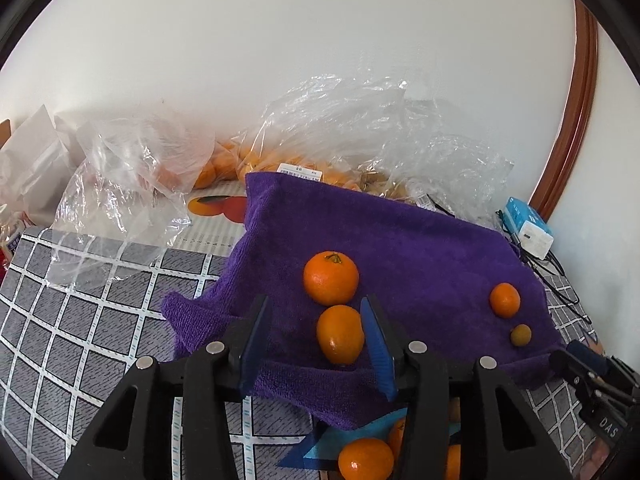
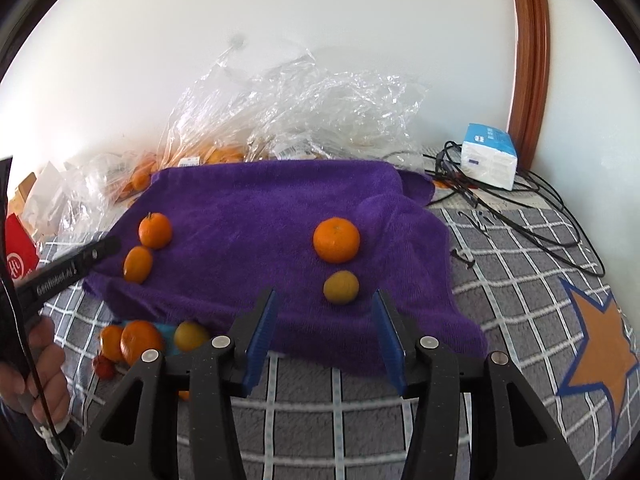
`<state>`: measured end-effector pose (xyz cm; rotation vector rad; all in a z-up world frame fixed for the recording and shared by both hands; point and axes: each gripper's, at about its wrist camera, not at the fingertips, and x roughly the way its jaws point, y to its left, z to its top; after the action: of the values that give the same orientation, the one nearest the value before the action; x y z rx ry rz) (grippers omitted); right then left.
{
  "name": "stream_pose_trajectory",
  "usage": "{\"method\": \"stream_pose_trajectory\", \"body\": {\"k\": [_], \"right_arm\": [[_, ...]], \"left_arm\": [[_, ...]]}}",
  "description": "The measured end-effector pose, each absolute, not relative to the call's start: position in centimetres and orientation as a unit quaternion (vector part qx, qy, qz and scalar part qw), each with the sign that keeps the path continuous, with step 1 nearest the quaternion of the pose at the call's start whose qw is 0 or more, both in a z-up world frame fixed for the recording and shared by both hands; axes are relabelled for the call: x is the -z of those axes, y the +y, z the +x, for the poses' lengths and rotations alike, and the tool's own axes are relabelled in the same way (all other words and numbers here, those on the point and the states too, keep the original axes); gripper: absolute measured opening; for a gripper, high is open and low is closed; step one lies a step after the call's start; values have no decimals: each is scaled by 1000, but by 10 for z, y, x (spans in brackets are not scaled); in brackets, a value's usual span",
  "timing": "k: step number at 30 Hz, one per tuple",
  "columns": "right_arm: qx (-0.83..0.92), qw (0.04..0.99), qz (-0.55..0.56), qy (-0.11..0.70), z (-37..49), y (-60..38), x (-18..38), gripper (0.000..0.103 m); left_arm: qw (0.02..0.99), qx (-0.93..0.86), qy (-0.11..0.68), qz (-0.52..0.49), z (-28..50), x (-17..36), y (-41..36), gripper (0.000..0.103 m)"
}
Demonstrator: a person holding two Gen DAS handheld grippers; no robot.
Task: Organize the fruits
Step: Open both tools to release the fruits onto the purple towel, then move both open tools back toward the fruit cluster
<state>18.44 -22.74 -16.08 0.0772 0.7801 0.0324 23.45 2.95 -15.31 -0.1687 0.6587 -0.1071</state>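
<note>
A purple towel (image 1: 400, 240) (image 2: 260, 216) lies on the grey checked table cover. On it are two orange pairs. In the left wrist view a round mandarin (image 1: 330, 277) sits behind an oval one (image 1: 340, 334), which lies between my left gripper's (image 1: 316, 312) open fingers, near the right pad. Farther right lie a small mandarin (image 1: 505, 299) and a small yellow-brown fruit (image 1: 520, 335). In the right wrist view my right gripper (image 2: 325, 300) is open just in front of that yellowish fruit (image 2: 341, 287) and the mandarin (image 2: 336, 239). The left gripper's body (image 2: 72, 266) shows at left.
More oranges (image 2: 136, 340) (image 1: 366, 458) and a small red fruit (image 2: 105, 368) lie off the towel's front edge. Clear plastic bags of oranges (image 1: 280, 160) (image 2: 280, 120) stand at the back by the wall. A blue-white box (image 2: 489, 156) and black cables (image 2: 520, 208) lie at right.
</note>
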Motion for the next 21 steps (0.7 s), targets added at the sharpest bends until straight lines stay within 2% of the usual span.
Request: {"method": "stream_pose_trajectory", "body": {"k": [13,15,21], "right_arm": [[-9,916,30,401,119,-222,149,51],[-5,916,27,400,117,-219,149,51],[-17,917,41,396,110,-208,153,51]], "left_arm": [[949,55,303,-63,197,106,36,50],[951,52,301,-49,184,108,41,54],[942,29,333,-28,157,141,69,55]]}}
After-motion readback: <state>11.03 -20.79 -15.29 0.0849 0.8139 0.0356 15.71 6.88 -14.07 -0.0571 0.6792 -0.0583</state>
